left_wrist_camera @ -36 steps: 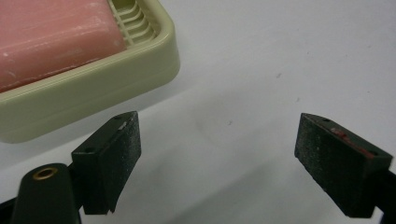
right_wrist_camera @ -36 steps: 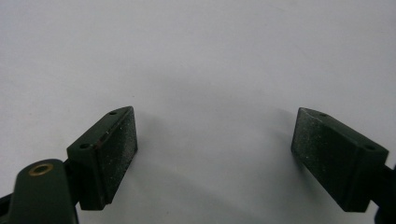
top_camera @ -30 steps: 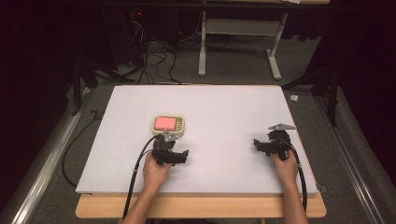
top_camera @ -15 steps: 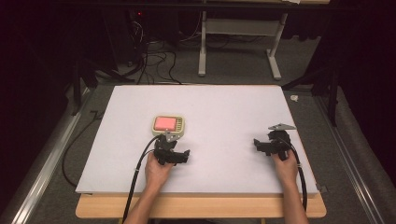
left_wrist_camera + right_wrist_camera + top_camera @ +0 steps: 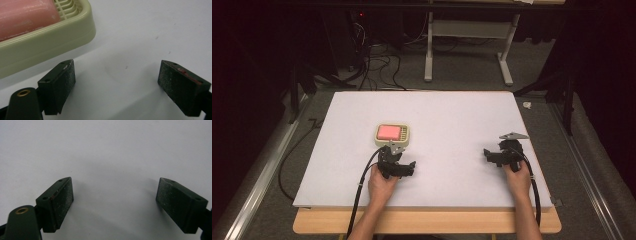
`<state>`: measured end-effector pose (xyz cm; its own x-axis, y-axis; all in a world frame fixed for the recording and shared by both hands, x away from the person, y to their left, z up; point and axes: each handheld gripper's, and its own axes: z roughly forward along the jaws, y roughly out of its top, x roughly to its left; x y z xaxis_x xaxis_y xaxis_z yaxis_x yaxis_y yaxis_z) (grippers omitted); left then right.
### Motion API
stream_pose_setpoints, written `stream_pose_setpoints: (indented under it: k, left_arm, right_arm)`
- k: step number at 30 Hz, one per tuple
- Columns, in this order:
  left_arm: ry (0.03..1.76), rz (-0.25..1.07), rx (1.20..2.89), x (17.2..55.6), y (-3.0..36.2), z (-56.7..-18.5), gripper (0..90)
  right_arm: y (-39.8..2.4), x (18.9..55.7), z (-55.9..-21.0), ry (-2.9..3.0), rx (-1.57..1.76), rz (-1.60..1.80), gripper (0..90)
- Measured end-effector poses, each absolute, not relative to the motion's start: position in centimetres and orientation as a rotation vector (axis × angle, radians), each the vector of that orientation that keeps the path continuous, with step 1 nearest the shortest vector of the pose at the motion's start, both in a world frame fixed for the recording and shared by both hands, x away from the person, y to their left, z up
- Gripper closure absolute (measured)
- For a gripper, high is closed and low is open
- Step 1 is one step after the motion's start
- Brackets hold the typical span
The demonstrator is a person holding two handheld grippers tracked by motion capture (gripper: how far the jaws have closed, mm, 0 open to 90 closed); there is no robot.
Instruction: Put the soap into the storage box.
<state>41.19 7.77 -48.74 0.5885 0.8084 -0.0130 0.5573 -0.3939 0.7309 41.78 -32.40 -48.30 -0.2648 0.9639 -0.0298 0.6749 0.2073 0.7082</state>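
A pink bar of soap (image 5: 389,132) lies in a cream slotted soap dish (image 5: 405,135) on the white table top. My left gripper (image 5: 395,161) rests just in front of the dish, open, with bare table between its jaws. In the left gripper view the soap dish (image 5: 47,42) and soap (image 5: 25,17) sit at the upper left, just beyond the left gripper (image 5: 116,80). My right gripper (image 5: 503,151) is near the table's right edge, open and holding nothing. The right gripper view has the right gripper (image 5: 115,200) over plain white surface.
The white board (image 5: 452,115) lies on a wooden table (image 5: 427,221) whose front edge is just behind my hands. Beyond the far edge are cables (image 5: 377,65) on the floor and a white desk frame (image 5: 467,45). A metal rail (image 5: 257,175) runs along the left.
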Motion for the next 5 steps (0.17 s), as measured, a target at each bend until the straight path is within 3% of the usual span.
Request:
stream_pose_setpoints:
  k: [5]
  left_arm:
    - [1.079, 0.453, 2.106, 41.18, 7.77, -48.74, 15.0]
  right_arm:
    - [-32.4, 41.78, -48.3, 2.016, 1.517, 0.811, 15.1]
